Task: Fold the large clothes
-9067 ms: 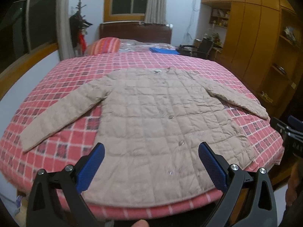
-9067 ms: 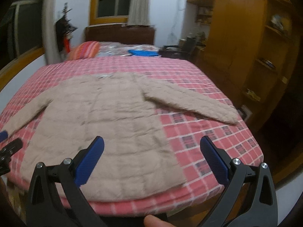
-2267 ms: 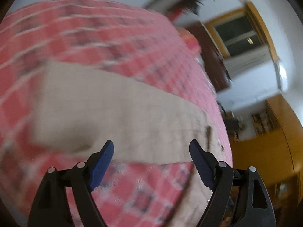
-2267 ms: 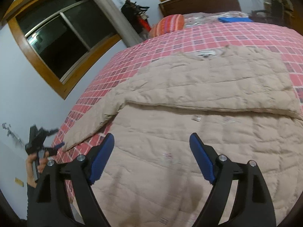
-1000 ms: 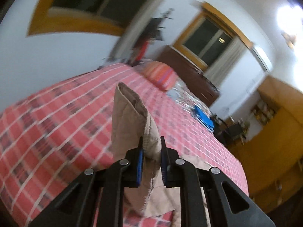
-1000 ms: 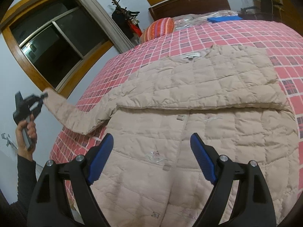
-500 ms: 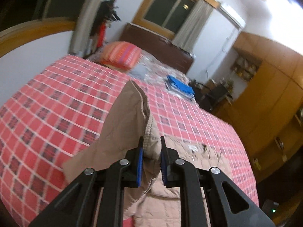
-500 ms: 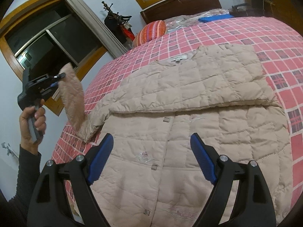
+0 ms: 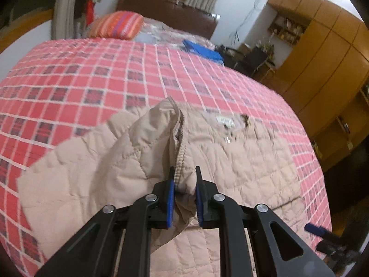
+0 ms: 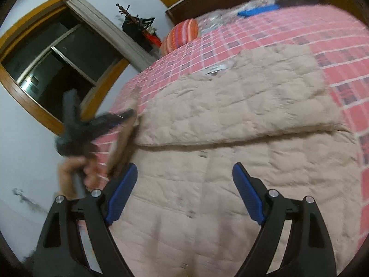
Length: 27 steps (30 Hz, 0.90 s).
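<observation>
Jacket (image 9: 242, 161), beige and quilted, lies spread on the bed (image 9: 92, 73), which carries a red checked cover. One sleeve already lies folded across the chest, its lower edge forming a straight ridge over the front panel in the right wrist view. Left gripper (image 9: 184, 180): fingers clamped on the cuff (image 9: 180, 143) of the other sleeve, the cuff raised off the bed and held over the jacket's shoulder area, sleeve fabric bunched beneath it. A white neck label (image 9: 224, 121) is visible at the collar. Right gripper (image 10: 184, 184): fingers wide apart, nothing between them, positioned above the lower front of the jacket near the snap fasteners. The person's hand (image 10: 73, 173) on the left gripper's handle appears blurred in the right wrist view. Striped pillow (image 9: 115, 25) and a blue folded item (image 9: 203, 50) sit at the head of the bed
</observation>
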{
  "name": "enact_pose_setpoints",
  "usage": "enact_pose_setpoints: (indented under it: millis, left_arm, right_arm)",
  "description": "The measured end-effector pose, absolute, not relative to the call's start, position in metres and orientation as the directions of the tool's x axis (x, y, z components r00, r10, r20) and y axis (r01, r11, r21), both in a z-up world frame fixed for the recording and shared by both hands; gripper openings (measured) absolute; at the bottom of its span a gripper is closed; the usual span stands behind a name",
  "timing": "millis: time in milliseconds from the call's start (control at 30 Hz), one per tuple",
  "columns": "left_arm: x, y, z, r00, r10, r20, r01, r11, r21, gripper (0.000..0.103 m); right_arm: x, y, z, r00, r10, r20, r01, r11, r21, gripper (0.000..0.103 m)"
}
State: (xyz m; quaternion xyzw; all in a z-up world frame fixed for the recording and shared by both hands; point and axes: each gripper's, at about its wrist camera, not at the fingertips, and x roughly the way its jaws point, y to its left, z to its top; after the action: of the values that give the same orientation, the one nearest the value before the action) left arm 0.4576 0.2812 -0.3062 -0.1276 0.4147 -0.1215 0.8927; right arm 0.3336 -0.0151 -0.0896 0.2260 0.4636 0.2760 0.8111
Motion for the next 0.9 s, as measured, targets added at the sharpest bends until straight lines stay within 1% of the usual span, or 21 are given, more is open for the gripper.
enact_pose_setpoints:
  millis: [100, 200, 267, 300, 333, 400, 433, 500, 600, 700, 767, 833, 867, 900]
  left_arm:
    - [0.458, 0.273, -0.317, 0.606, -0.333, -0.723, 0.122, 0.937, -0.329, 0.015]
    - [0.457, 0.265, -0.330, 0.574, -0.343, -0.744, 0.144, 0.936, -0.320, 0.019]
    - [0.453, 0.263, -0.334, 0.574, -0.350, -0.740, 0.157, 0.934, -0.320, 0.027]
    - [0.451, 0.263, -0.335, 0.572, -0.361, -0.736, 0.164, 0.930, -0.328, 0.034]
    - [0.448, 0.263, -0.335, 0.574, -0.372, -0.730, 0.172, 0.926, -0.336, 0.042]
    - [0.436, 0.267, -0.332, 0.587, -0.392, -0.709, 0.190, 0.917, -0.350, 0.050]
    - [0.432, 0.270, -0.330, 0.591, -0.399, -0.701, 0.192, 0.914, -0.359, 0.052]
    - [0.418, 0.281, -0.324, 0.610, -0.425, -0.669, 0.191, 0.898, -0.396, 0.056]
    - [0.393, 0.305, -0.316, 0.637, -0.452, -0.625, 0.177, 0.874, -0.452, 0.057]
    - [0.366, 0.336, -0.311, 0.689, -0.450, -0.568, 0.136, 0.850, -0.508, 0.064]
    - [0.351, 0.355, -0.312, 0.717, -0.428, -0.551, 0.095, 0.843, -0.530, 0.065]
    - [0.341, 0.370, -0.313, 0.731, -0.412, -0.544, 0.069, 0.838, -0.541, 0.065]
    - [0.338, 0.375, -0.314, 0.734, -0.407, -0.544, 0.058, 0.836, -0.546, 0.065]
    - [0.334, 0.383, -0.314, 0.739, -0.396, -0.544, 0.042, 0.834, -0.550, 0.065]
  right_arm:
    - [0.373, 0.003, -0.094, 0.301, 0.741, -0.600, -0.210, 0.665, 0.716, 0.089]
    - [0.420, 0.028, -0.108, 0.186, 0.826, -0.533, -0.141, 0.559, 0.817, 0.089]
    - [0.452, 0.049, -0.125, 0.096, 0.877, -0.471, -0.062, 0.478, 0.876, 0.089]
    - [0.460, 0.056, -0.131, 0.075, 0.883, -0.463, -0.040, 0.467, 0.884, 0.088]
    - [0.472, 0.067, -0.139, 0.045, 0.886, -0.462, -0.017, 0.463, 0.886, 0.088]
    - [0.487, 0.081, -0.149, 0.012, 0.881, -0.473, 0.004, 0.473, 0.881, 0.084]
    - [0.494, 0.088, -0.153, -0.009, 0.879, -0.476, 0.009, 0.476, 0.879, 0.084]
    - [0.502, 0.106, -0.158, -0.052, 0.868, -0.494, -0.002, 0.495, 0.869, 0.075]
    - [0.508, 0.125, -0.158, -0.087, 0.845, -0.528, -0.037, 0.526, 0.849, 0.070]
    - [0.510, 0.141, -0.158, -0.093, 0.817, -0.570, -0.066, 0.566, 0.822, 0.069]
    - [0.511, 0.148, -0.158, -0.093, 0.805, -0.586, -0.073, 0.581, 0.810, 0.067]
    - [0.513, 0.151, -0.160, -0.091, 0.793, -0.603, -0.077, 0.598, 0.798, 0.059]
    - [0.513, 0.152, -0.159, -0.090, 0.785, -0.613, -0.078, 0.608, 0.790, 0.046]
    - [0.513, 0.153, -0.159, -0.093, 0.779, -0.620, -0.082, 0.615, 0.784, 0.022]
